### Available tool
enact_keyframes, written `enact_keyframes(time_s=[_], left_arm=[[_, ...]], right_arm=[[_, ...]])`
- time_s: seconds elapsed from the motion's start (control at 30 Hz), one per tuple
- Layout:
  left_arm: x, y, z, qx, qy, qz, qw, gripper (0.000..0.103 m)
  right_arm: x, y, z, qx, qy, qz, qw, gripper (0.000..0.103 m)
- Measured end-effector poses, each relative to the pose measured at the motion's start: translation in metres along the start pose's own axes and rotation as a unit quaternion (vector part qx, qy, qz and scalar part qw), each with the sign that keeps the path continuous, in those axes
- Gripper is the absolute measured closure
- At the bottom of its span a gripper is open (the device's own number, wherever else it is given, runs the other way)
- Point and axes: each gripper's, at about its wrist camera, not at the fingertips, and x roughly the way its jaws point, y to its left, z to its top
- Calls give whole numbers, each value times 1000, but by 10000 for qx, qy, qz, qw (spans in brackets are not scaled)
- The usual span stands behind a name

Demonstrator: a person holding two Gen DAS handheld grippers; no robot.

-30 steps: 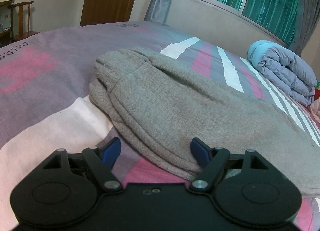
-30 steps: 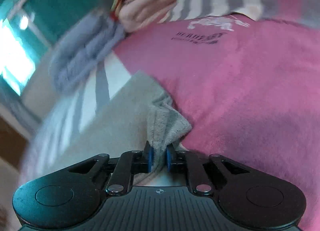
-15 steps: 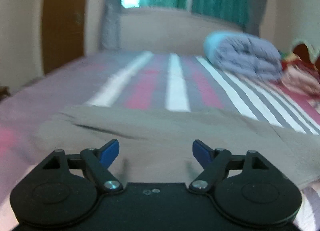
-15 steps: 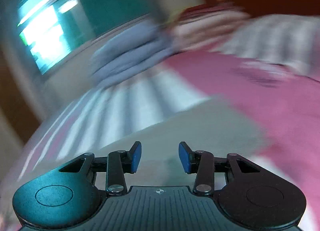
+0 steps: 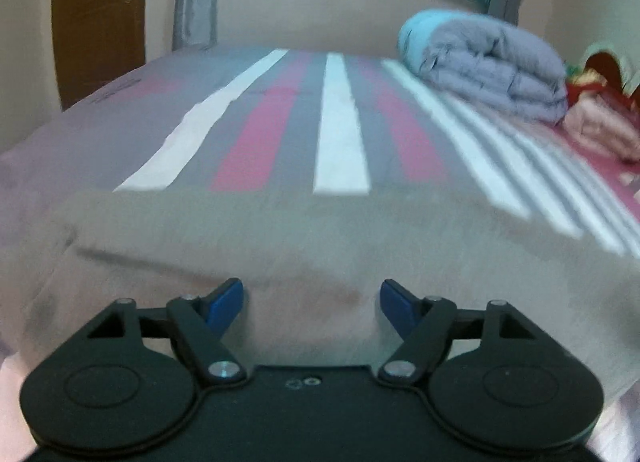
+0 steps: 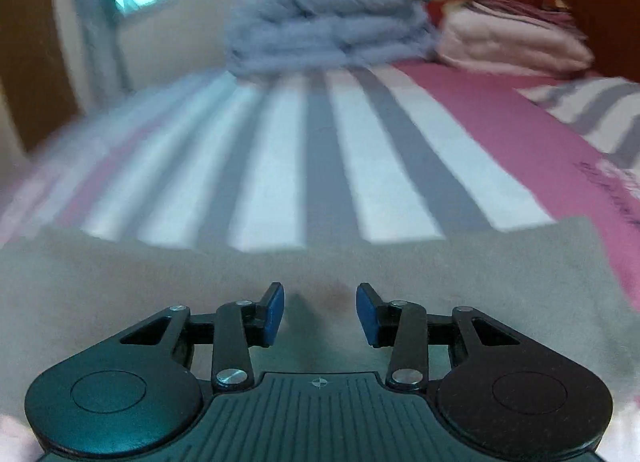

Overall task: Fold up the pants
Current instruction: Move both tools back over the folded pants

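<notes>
The grey pants [image 5: 320,246] lie flat across the striped bed as a wide band, also seen in the right wrist view [image 6: 120,282]. My left gripper [image 5: 311,304] is open and empty, low over the near edge of the pants. My right gripper [image 6: 320,312] is open and empty, just above the pants, with their right end [image 6: 576,262] off to its right. The near part of the pants is hidden under both grippers.
A folded grey-blue duvet [image 5: 484,61] sits at the far side of the bed, also in the right wrist view [image 6: 328,25]. Folded pink bedding [image 6: 512,41] lies beside it by a wooden headboard. A brown door [image 5: 100,21] stands at the left.
My right gripper let go of the pants' end and opened. Both grippers swung to face across the bed toward the window. The pants now lie flat.
</notes>
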Motion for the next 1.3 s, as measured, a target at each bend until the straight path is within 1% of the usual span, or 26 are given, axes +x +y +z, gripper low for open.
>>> enact_keyframes(time_s=[0.07,0.13,0.17,0.2,0.23,0.3,0.33,0.4,0.43,0.5,0.57,0.6,0.63,0.7,0.73,0.8,0.87,0.97,1.03,1.1,1.13,1.17,1.2,1.23,1.27,1.3], left_arm=[[12,-8,12,-5,-3,-214,9998,34],[33,-20,16,219,148,-168,9995,27],[47,-25,15,293,338,-101,9989,26],[63,-25,14,312,563,-12,9979,25],[74,-25,14,304,686,16,9972,23],[73,-28,24,300,680,16,9972,28],[69,-28,29,303,606,-8,9977,29],[71,-27,38,204,450,-99,9987,28],[78,-26,40,202,477,-120,9986,28],[101,-23,38,330,685,62,9971,24],[118,-16,32,441,745,-3,9962,19],[117,-13,36,400,733,-35,9965,19],[113,-10,41,309,714,-54,9970,22],[89,2,43,218,547,-12,9983,25],[70,10,41,229,326,47,9992,24],[29,27,29,221,-87,227,9995,23],[-16,56,6,-53,-500,363,9981,22],[-71,98,-28,-499,-833,1009,9902,23],[-89,127,-49,-997,-839,1307,9828,27],[-93,144,-55,-1243,-822,1434,9784,33],[-90,149,-56,-1278,-842,1417,9780,32],[-80,154,-55,-1246,-680,1413,9797,30],[-64,161,-53,-1274,-281,1439,9810,27],[-54,169,-54,-1483,-91,1346,9797,22],[-56,175,-54,-1752,-94,1269,9763,23],[-62,174,-52,-1869,-138,1257,9742,29]], right_arm=[[4,17,2,-104,28,318,9994,62],[21,46,0,-294,201,660,9972,62],[29,59,-5,-420,380,619,9965,61],[46,71,-5,-580,610,421,9956,61],[59,80,-5,-693,603,233,9955,61],[73,91,8,-607,670,32,9959,61],[72,93,15,-496,601,61,9969,62],[64,100,32,-265,212,555,9979,62],[68,111,39,-301,201,645,9973,62],[82,135,46,-368,306,1150,9922,62],[102,166,44,-676,533,1463,9855,62],[116,182,40,-908,724,1443,9827,61],[130,194,35,-1097,919,1187,9826,60],[133,202,30,-1050,857,1060,9851,59],[129,198,33,-888,829,1134,9861,59],[100,178,35,-586,359,1472,9867,59],[71,153,32,-418,32,1450,9885,59],[29,100,19,-32,-268,1426,9894,59],[-5,66,4,131,-506,1314,9900,59],[-37,30,-15,411,-655,947,9925,59],[-49,13,-25,626,-656,808,9926,59],[-56,2,-29,793,-608,729,9923,59],[-64,-6,-35,898,-586,619,9923,59],[-73,-12,-40,970,-585,464,9925,59],[-81,-16,-42,1059,-582,381,9919,59],[-87,-23,-44,1269,-588,327,9896,59]])
